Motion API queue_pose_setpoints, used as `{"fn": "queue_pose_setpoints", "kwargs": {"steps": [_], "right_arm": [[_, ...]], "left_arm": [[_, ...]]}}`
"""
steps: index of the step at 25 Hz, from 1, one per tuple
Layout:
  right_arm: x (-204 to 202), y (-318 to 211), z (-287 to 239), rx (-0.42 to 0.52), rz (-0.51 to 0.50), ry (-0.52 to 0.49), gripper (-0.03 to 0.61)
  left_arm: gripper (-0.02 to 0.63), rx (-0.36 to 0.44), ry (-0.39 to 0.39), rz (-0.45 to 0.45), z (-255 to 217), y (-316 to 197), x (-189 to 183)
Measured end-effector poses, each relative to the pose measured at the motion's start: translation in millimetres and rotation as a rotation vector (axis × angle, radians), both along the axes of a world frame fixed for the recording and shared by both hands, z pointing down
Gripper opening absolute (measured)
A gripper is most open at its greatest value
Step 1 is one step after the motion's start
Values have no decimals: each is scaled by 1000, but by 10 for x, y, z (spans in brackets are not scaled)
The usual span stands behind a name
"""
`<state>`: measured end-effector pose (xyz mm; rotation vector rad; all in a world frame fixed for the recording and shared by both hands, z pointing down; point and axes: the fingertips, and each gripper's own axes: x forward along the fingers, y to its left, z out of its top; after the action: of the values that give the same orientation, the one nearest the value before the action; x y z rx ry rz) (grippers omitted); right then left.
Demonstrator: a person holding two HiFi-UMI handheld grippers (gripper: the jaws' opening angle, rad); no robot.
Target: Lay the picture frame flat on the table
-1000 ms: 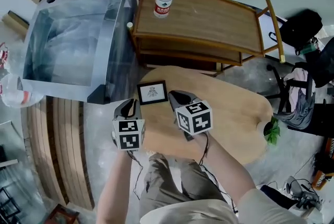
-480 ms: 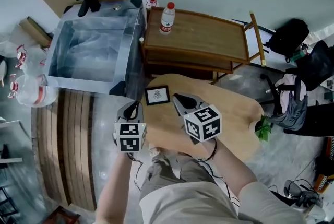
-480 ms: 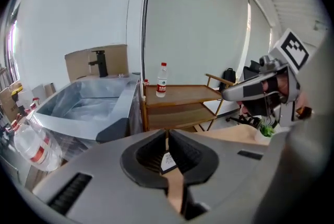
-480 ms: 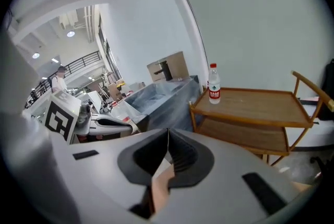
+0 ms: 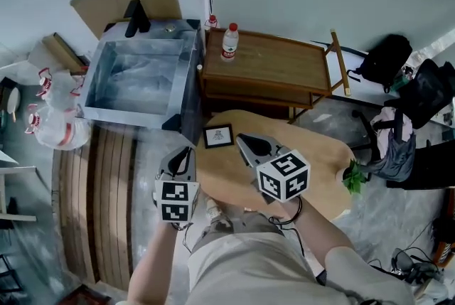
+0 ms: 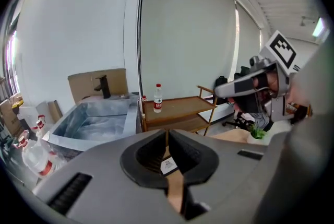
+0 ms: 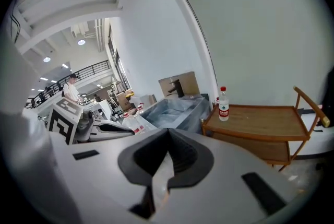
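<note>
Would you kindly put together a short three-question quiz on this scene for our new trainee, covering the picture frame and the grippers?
1. True or false: the right gripper is holding the picture frame.
2. Where does the water bottle stand? A) on the floor B) on the wooden trolley C) in the grey tub
3. Fill in: the frame lies face up on the round wooden ___.

Key:
1. False: its jaws are together and empty, as are the left gripper's.
2. B.
3. table.
</note>
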<state>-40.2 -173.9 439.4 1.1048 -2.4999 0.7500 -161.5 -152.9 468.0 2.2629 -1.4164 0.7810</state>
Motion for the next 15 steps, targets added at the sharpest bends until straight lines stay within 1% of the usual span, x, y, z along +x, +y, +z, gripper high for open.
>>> {"fn": "queue_pose_setpoints", "kwargs": {"steps": [5, 9, 12, 15], "right_arm": [[-16, 196, -534, 91, -32, -11, -3], [20, 360, -950, 176, -39, -6, -3], [29, 514, -1221, 223, -48, -13, -3], [27, 665, -1508, 280, -56, -41, -3]], "left_arm": [[18, 76, 24, 12, -514, 239, -6], [18, 136, 20, 22, -852, 386, -27], [18, 214, 15, 25, -1135, 478, -34], [18, 300, 13, 9, -1444, 567, -40]]}}
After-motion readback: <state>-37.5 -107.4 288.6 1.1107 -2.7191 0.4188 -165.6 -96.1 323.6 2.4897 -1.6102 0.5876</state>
